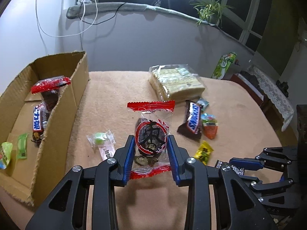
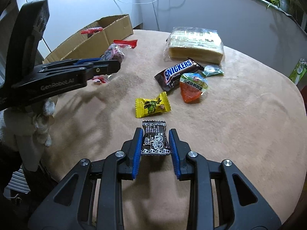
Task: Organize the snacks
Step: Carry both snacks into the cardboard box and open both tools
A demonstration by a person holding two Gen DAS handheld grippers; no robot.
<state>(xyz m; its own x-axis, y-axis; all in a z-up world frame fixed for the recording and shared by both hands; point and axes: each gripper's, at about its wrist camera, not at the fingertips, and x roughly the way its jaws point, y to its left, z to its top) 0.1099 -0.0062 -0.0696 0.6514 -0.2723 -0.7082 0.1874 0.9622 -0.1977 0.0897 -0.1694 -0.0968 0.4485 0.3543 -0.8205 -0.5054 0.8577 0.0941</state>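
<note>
My left gripper [image 1: 151, 139] is shut on a clear date packet with red ends [image 1: 151, 132] and holds it above the table; it also shows in the right wrist view [image 2: 113, 54]. My right gripper [image 2: 155, 133] is shut on a black candy wrapper [image 2: 155, 139] just over the beige cloth. An open cardboard box [image 1: 75, 88] stands at the left and holds a second date packet [image 1: 50, 90], a chocolate bar [image 1: 39, 120] and green candies [image 1: 22, 148]. A Snickers bar [image 2: 178, 71], a yellow candy [image 2: 152, 105], an orange jelly cup [image 2: 192, 90] and a small green packet [image 2: 213, 71] lie on the cloth.
A large pack of wafers [image 2: 195, 44] lies at the back of the table. A clear packet with a green sweet [image 1: 101, 140] lies left of my left gripper. A green carton [image 1: 223, 65] stands beyond the table's right edge. The wall and cables are behind.
</note>
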